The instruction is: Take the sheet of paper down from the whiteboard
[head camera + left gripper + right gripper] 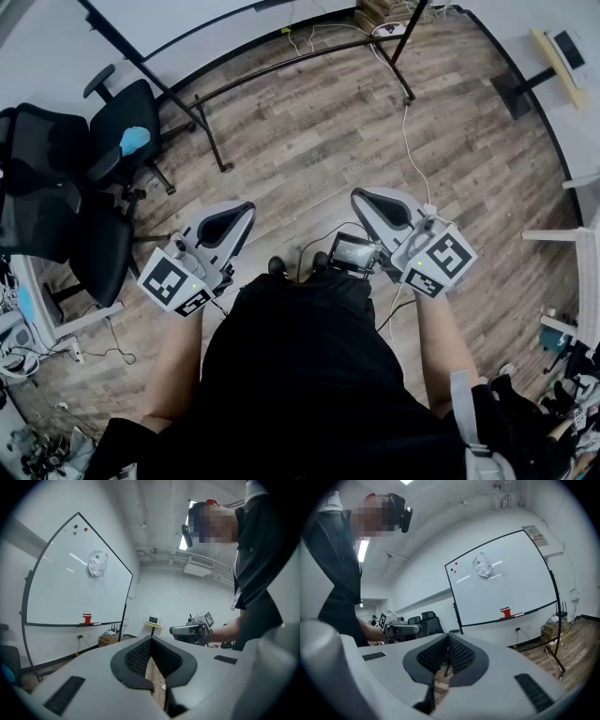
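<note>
I hold both hands out level at waist height, side by side, facing the whiteboard (pixel 513 590) and well apart from it. The left gripper (pixel 247 207) has its jaws pressed together and empty, and so does the right gripper (pixel 359 196). The crumpled sheet of paper (pixel 483 566) is pinned high on the whiteboard, well above its tray. Wood floor (pixel 319 150) lies open between me and the whiteboard's stand feet (pixel 221 161). Office chairs (pixel 117 136) crowd the whiteboard's left side.

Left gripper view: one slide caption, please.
Shut, empty left gripper short of the whiteboard where a crumpled sheet of paper hangs under a green magnet.
</note>
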